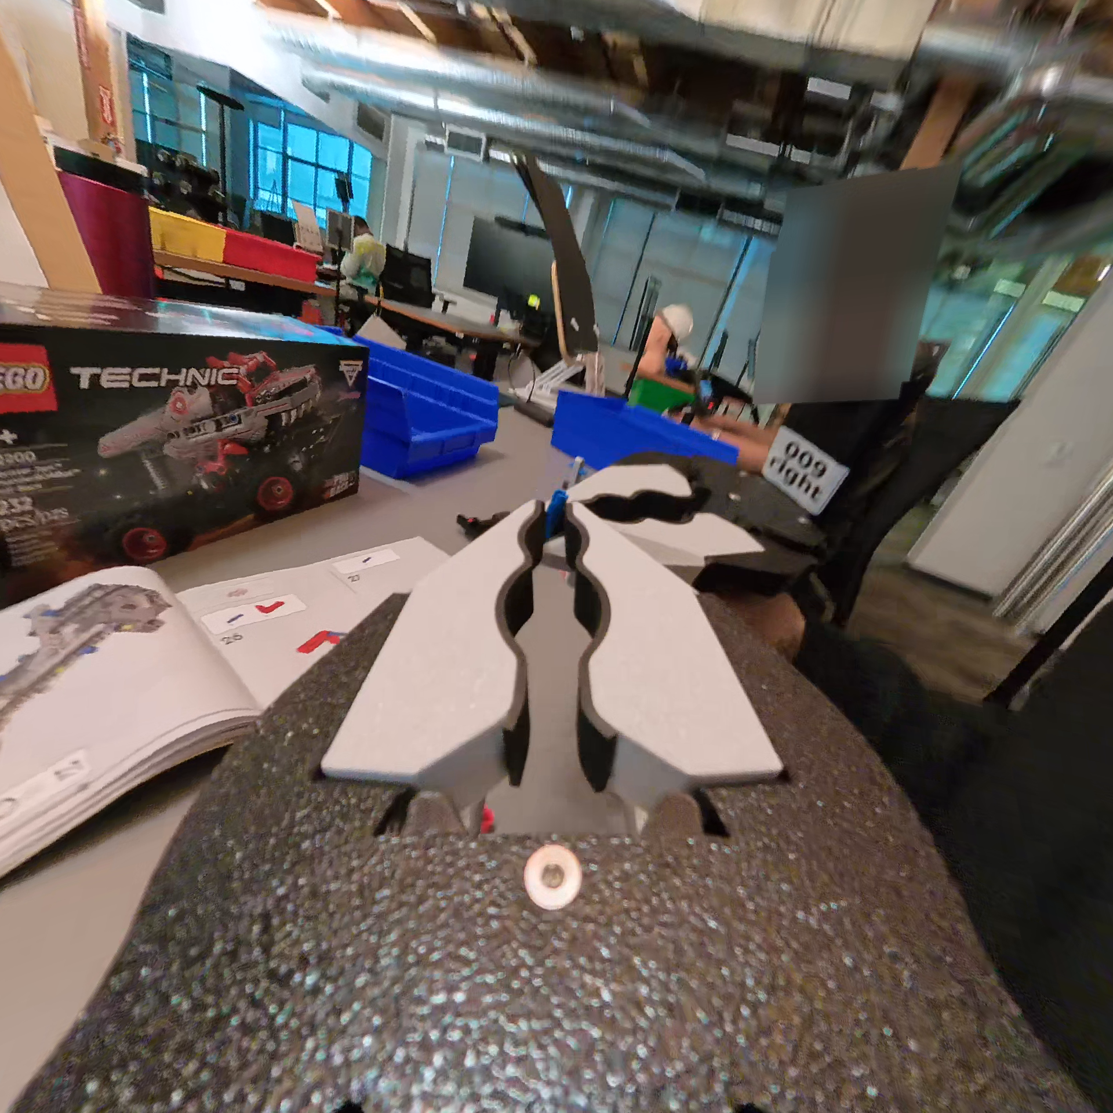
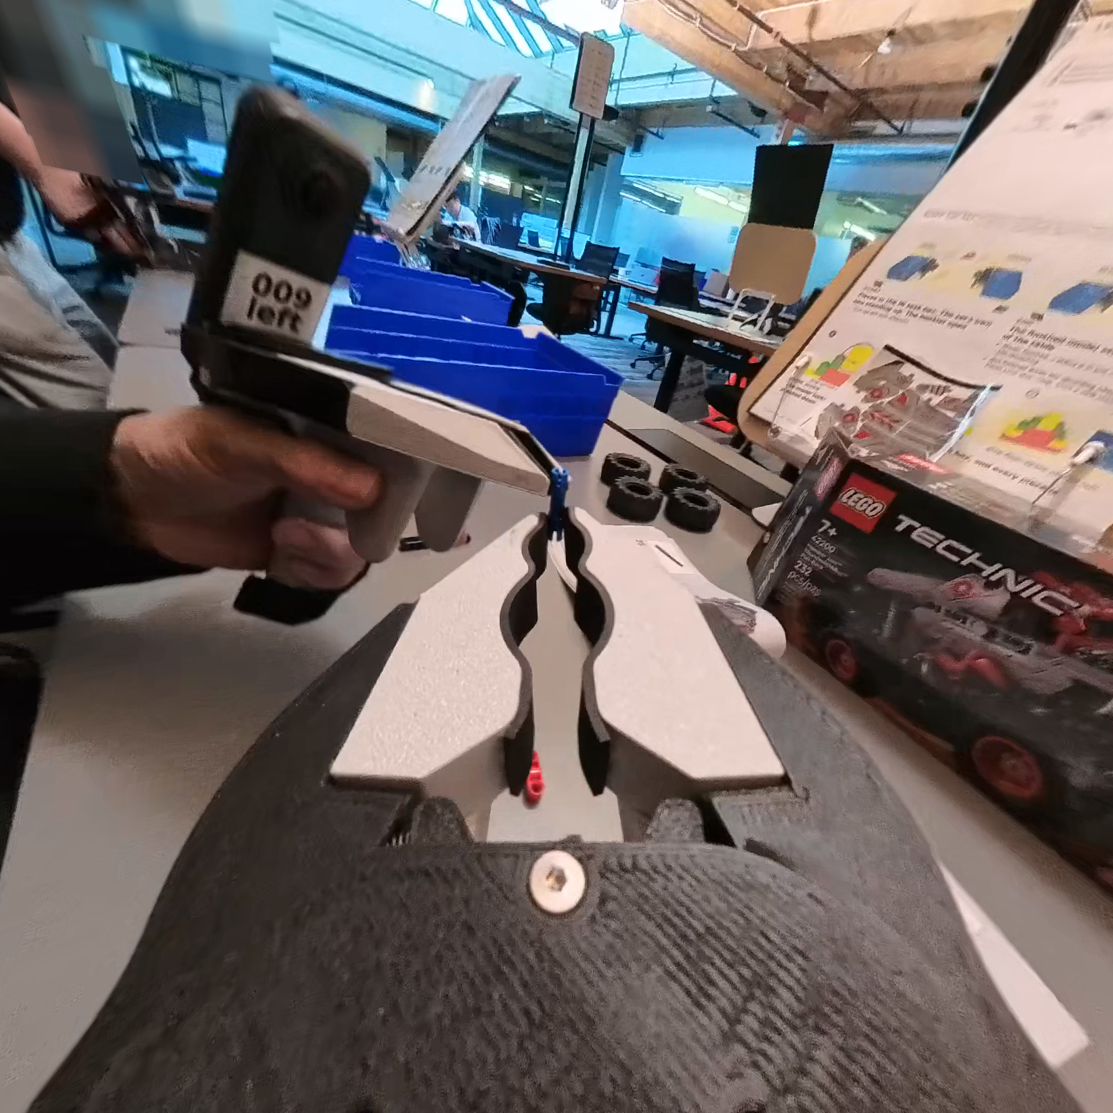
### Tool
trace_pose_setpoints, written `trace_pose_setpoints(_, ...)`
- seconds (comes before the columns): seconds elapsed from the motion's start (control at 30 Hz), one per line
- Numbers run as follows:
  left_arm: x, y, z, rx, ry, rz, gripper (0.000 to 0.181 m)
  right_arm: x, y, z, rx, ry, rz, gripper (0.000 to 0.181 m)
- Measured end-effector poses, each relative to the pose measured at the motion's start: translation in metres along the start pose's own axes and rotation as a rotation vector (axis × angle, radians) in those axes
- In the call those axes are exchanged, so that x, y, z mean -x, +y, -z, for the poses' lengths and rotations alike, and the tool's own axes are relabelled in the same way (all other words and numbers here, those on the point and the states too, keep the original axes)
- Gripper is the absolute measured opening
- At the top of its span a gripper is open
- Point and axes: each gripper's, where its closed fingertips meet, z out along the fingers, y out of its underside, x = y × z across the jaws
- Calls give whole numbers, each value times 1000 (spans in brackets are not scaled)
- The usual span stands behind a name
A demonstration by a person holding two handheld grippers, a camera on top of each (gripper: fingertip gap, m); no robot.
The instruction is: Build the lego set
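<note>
I count four black rubber tyres [image 2: 659, 497] at my one o'clock, two blue plastic bins [image 2: 476, 361] at twelve, one printed cardboard set box [image 2: 939, 608] at three, one small blue pin [image 2: 559, 503], one tiny red piece [image 2: 533, 779].

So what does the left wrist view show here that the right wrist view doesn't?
Only the left wrist view shows the open instruction booklet with its printed pages facing up. Only the right wrist view shows four black tyres grouped on the table and a small red piece. Both show the blue pin pinched between the left gripper and right gripper, the set box and blue bins.
</note>
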Motion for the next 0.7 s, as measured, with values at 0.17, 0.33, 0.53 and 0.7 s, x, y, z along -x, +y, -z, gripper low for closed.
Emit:
trace_pose_setpoints(0.17,5,8,4,121,-28,-144,7,5,6,-4,27,-13,54,2)
trace_pose_setpoints(0.33,10,19,7,213,-63,-289,2,6,18,-8,108,-5,90,3)
trace_pose_setpoints(0.53,14,31,9,314,-61,-342,2,11,31,-10,180,-38,110,2)
trace_pose_setpoints(0.7,22,58,11,475,-27,-335,2,18,60,-7,291,-144,79,4)
